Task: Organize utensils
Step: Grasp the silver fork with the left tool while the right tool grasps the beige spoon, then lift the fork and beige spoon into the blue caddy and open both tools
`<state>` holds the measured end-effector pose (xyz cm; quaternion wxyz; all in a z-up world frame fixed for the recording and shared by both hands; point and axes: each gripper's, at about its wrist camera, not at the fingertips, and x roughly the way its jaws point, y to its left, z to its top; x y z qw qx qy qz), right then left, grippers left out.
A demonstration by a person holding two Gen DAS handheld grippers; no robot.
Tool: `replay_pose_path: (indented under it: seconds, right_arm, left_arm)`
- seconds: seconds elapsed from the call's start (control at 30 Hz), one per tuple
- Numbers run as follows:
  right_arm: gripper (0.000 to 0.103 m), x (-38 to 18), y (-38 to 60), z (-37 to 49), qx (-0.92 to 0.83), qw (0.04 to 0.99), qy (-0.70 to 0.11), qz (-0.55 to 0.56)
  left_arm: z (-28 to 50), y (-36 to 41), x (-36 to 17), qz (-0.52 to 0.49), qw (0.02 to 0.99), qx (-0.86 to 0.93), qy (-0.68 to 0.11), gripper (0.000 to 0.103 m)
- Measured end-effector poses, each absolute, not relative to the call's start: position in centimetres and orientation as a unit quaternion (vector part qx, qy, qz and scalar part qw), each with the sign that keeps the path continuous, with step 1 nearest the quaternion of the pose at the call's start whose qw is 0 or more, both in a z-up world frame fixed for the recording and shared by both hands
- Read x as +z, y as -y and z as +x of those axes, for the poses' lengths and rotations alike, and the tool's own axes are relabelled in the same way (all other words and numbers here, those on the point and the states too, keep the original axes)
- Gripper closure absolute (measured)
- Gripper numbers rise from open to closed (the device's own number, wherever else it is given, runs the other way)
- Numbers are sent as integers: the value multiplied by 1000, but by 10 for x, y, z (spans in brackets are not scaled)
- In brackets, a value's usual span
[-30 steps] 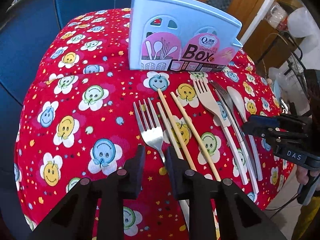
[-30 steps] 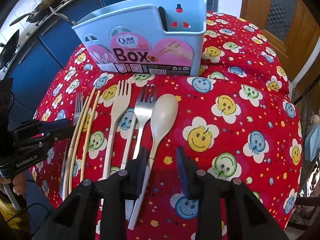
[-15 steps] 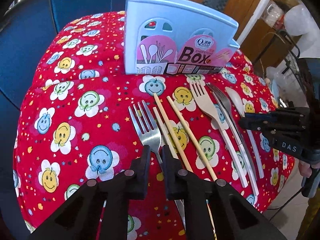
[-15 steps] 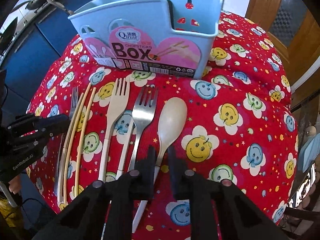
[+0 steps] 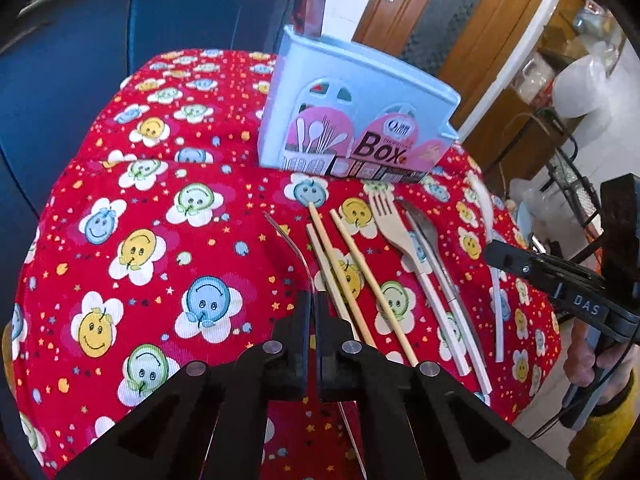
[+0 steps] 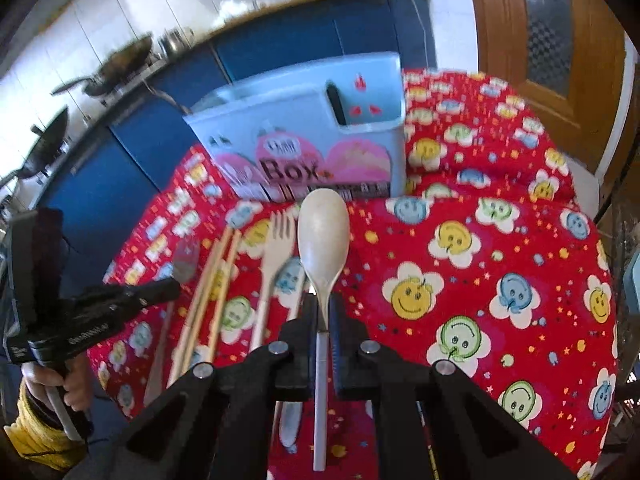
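Note:
My left gripper (image 5: 311,300) is shut on the neck of a steel fork (image 5: 292,244), lifted and turned on edge above the cloth. My right gripper (image 6: 324,304) is shut on the neck of a cream spoon (image 6: 323,236), held up in front of the light blue utensil box (image 6: 304,136), which also shows in the left wrist view (image 5: 352,120). Still lying on the cloth are several chopsticks (image 5: 352,276), a cream fork (image 5: 400,236) and a second steel fork (image 5: 430,240). The right gripper with the spoon shows at the right of the left wrist view (image 5: 500,256).
The table wears a red cloth with smiley flowers (image 5: 140,248). Blue cabinets (image 5: 80,60) stand behind it and a wooden door (image 6: 540,40) is at the right. Pans (image 6: 108,72) sit on the counter behind.
Both grippers have shut, the left on the steel fork and the right on the cream spoon. Both utensils have come up off the cloth.

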<state>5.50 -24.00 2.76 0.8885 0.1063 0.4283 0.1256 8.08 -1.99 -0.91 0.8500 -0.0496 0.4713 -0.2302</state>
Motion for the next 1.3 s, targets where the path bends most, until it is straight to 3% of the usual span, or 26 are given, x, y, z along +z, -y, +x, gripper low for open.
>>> replay_pose_path:
  seconds: [0.47,1.07,1.3]
  right_arm:
    - [96,80,235,29,115,952,-268,87]
    - [96,111,245,69,120,967,-206,89]
    - [96,120,253,99,113,972,-184,91]
  left_arm:
    - [58,26,59,-36,919,-247,-305,102]
    - [115,56,155,-6,966,-193,-170,102]
    - [147,72,163,23,976,-159,-148,102]
